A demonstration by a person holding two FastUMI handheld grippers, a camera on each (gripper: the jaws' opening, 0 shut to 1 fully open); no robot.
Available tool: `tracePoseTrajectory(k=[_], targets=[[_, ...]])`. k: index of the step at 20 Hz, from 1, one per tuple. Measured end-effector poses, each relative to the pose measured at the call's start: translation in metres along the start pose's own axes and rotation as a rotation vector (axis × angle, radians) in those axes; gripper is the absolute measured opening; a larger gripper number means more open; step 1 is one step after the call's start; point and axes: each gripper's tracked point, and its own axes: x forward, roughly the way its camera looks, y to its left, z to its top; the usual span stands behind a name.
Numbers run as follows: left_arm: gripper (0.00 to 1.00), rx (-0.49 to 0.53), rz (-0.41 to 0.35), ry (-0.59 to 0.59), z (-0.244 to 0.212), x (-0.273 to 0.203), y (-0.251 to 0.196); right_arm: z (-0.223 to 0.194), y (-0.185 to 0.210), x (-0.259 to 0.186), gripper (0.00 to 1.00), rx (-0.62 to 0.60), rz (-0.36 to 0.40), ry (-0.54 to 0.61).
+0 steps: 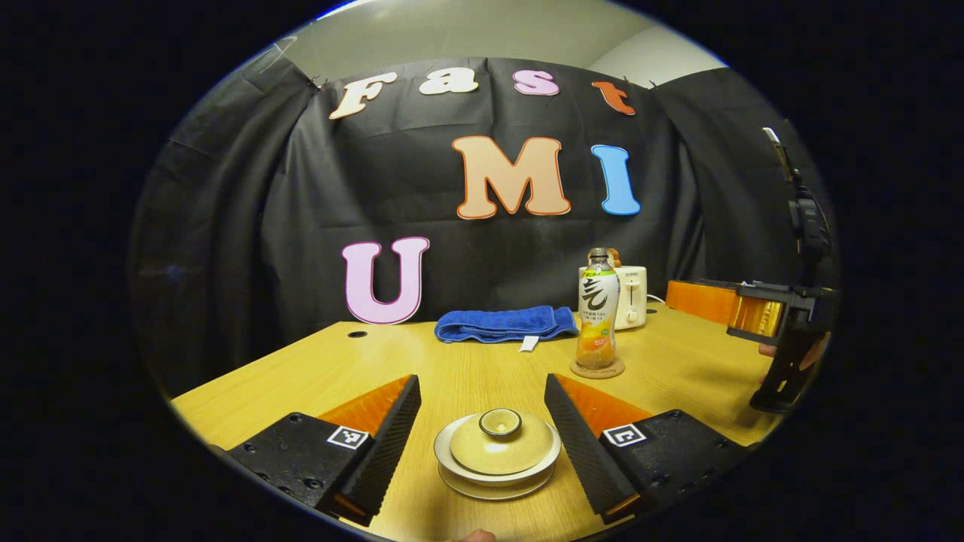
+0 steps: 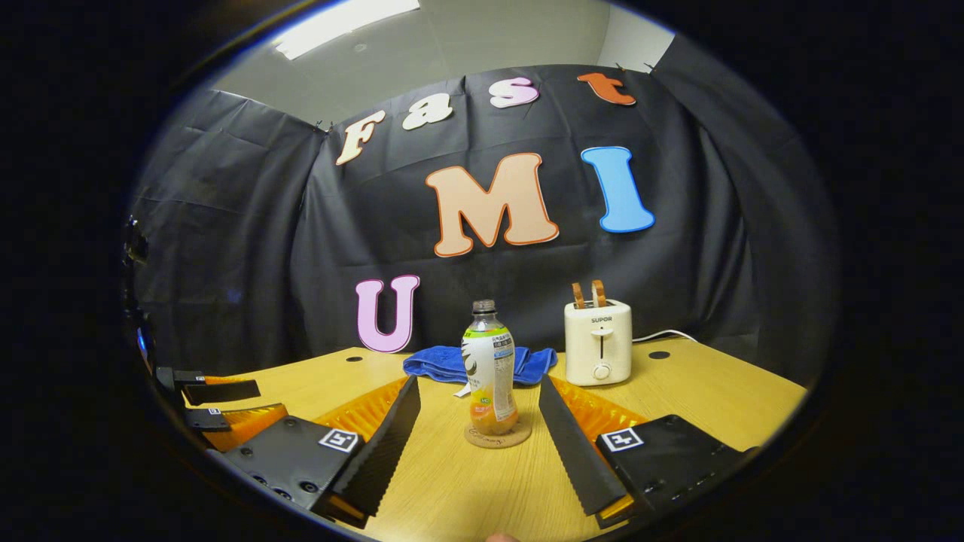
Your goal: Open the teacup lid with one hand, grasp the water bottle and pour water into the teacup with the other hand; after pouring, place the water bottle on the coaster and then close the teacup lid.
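Lid (image 1: pixel 499 440) sits on cup (image 1: pixel 497 470), between my left gripper (image 1: pixel 482 433) fingers, jaws wide. Bottle (image 2: pixel 489 373) upright on coaster (image 2: pixel 497 435), ahead of right gripper (image 2: pixel 478 440), wide too. I read this as either start or finished end.

The wooden table (image 1: pixel 678 369) bears teacup (image 1: pixel 498 450), coaster (image 1: pixel 597 369), towel (image 1: pixel 503 324), toaster (image 2: pixel 598 342).

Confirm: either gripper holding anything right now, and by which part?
Nothing held. Left gripper is open, fingers either side of the lidded teacup, not touching. Right gripper is open before the water bottle on its coaster.
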Motion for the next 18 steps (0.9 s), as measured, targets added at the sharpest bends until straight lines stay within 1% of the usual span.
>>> tracePoseTrajectory(k=[3,6,9,10,11,13,15,17,18], targets=[[0.96,-0.011,0.006,-0.022,0.004,-0.008,-0.002,-0.008,-0.009,-0.023,0.99,-0.033,-0.065,0.005],[0.96,-0.023,0.000,-0.038,0.004,-0.014,-0.002,-0.022,-0.014,-0.041,1.00,-0.075,-0.108,0.021],[0.96,-0.032,0.014,-0.044,0.000,-0.017,0.001,-0.033,-0.016,-0.051,1.00,-0.078,-0.126,0.042],[0.96,-0.033,0.016,-0.043,-0.001,-0.016,0.001,-0.038,-0.017,-0.051,0.98,-0.068,-0.130,0.052],[0.96,-0.036,0.019,-0.045,-0.002,-0.017,0.002,-0.041,-0.017,-0.052,1.00,-0.059,-0.132,0.061],[0.96,-0.043,0.022,-0.040,-0.005,-0.016,0.002,-0.046,-0.019,-0.054,1.00,-0.048,-0.133,0.070],[0.97,-0.037,0.034,-0.025,-0.009,-0.017,0.004,-0.049,-0.017,-0.056,1.00,-0.044,-0.134,0.075],[0.97,-0.037,0.038,-0.052,-0.006,-0.017,0.003,-0.048,-0.016,-0.056,0.98,-0.046,-0.135,0.063],[0.96,-0.029,0.037,-0.049,-0.005,-0.017,0.002,-0.046,-0.015,-0.058,0.99,-0.051,-0.136,0.056]])
